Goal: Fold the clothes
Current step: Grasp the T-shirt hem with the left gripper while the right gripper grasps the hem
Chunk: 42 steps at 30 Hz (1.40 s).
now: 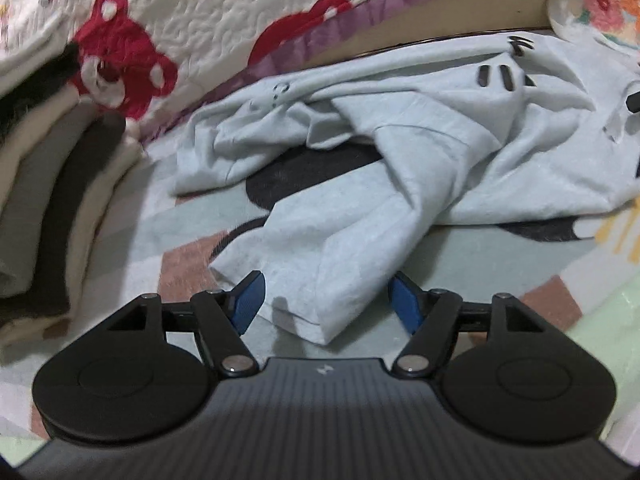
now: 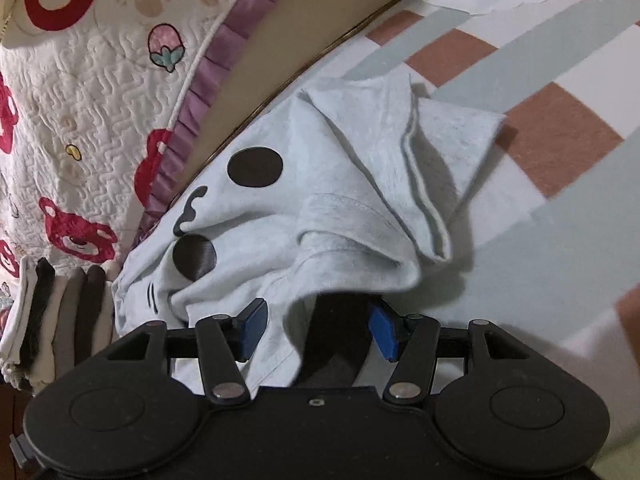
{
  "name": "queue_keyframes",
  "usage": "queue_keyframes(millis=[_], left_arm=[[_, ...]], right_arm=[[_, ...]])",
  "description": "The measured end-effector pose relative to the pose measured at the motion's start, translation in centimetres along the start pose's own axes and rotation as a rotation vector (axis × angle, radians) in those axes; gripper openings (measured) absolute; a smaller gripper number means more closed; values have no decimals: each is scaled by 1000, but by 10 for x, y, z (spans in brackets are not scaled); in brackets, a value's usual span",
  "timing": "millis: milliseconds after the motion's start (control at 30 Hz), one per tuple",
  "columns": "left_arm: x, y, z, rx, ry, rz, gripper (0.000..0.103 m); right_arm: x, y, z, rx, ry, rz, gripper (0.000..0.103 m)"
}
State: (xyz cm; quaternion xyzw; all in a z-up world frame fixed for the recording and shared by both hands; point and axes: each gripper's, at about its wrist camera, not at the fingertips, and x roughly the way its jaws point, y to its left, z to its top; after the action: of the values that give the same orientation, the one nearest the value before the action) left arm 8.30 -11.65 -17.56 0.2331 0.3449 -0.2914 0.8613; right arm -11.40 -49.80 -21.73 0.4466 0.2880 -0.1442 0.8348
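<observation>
Pale blue T-shirt [image 1: 400,152] lies crumpled on a checked bedsheet [image 1: 168,208] of mint, white and brown blocks. Black print on the shirt is mostly buried in folds: in the left wrist view only a few dashes show at 1 o'clock, and in the right wrist view two black ovals and a squiggle at 9 o'clock. Full design can't be made out. A dark patch shows under the shirt at centre; can't tell if it is print on the sheet or another item.

Left gripper [image 1: 326,304]: jaws apart, blue pads either side of a shirt hem end, pads not pressing it. Right gripper [image 2: 316,330]: jaws apart over a draped shirt edge and a dark gap; left pad sits just beside the cloth, and contact is unclear.

Stack of folded clothes [image 1: 60,208] at 9 o'clock in the left view, cut off by the frame edge; layers are cream, grey, dark brown and black. Quilted bear-print cover [image 1: 192,32] with purple frill at 11 o'clock, top cropped. Floral fabric [image 1: 600,0] at 1 o'clock, mostly out of frame. No containers in view.
</observation>
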Motion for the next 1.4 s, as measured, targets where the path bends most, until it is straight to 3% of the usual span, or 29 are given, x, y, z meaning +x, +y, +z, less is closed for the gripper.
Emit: queue_keyframes(millis=[67,167,233,267,300,333,400,467,567,667,733,800,867,900,967,1000,1067,1233,1400], left_arm=[[7,2,8,-9,43,-21,73],[20,-2,25,32,93,16,93],[28,2,33,-13,103,-15,90],[32,4,36,-38,108,-33,73],[33,8,39,-90,107,-75,32],[32,13,41,-146,105,-121,15],[21,11,46,-168,70,-71,10],[-2,10,55,-159,-25,29,9],[-51,21,74,-154,-162,110,8],[-102,44,94,-186,-260,178,8],[-140,69,97,-281,-320,200,8],[-150,94,75,-429,-275,169,9],[-158,120,53,-577,-222,135,9],[-147,127,39,-634,-161,128,9],[-111,140,8,-747,0,128,9],[-97,140,-3,-765,60,142,9],[-82,128,-18,-714,110,186,9],[-82,115,-18,-622,85,209,9],[-123,135,0,-591,-38,189,9]], right_arm=[[5,3,5,-5,-22,2,62],[13,3,18,19,-52,1,62],[17,4,22,32,-57,24,63],[19,5,22,37,-52,49,63],[21,6,22,42,-47,74,63],[22,7,22,47,-42,99,49],[26,10,21,57,-32,149,8],[15,17,9,111,-27,245,7],[-12,49,0,-81,-64,196,7],[-53,73,7,-196,-111,214,7],[-83,73,14,-131,-125,319,7],[-113,68,12,-30,-128,513,7],[-122,67,0,-11,-47,601,7],[-120,68,-9,-39,-5,557,7],[-105,72,-37,-171,98,383,7],[-97,72,-51,-211,132,322,7],[-84,65,-73,-229,191,281,7],[-73,60,-84,-165,179,280,7],[-85,62,-75,-139,77,264,7]])
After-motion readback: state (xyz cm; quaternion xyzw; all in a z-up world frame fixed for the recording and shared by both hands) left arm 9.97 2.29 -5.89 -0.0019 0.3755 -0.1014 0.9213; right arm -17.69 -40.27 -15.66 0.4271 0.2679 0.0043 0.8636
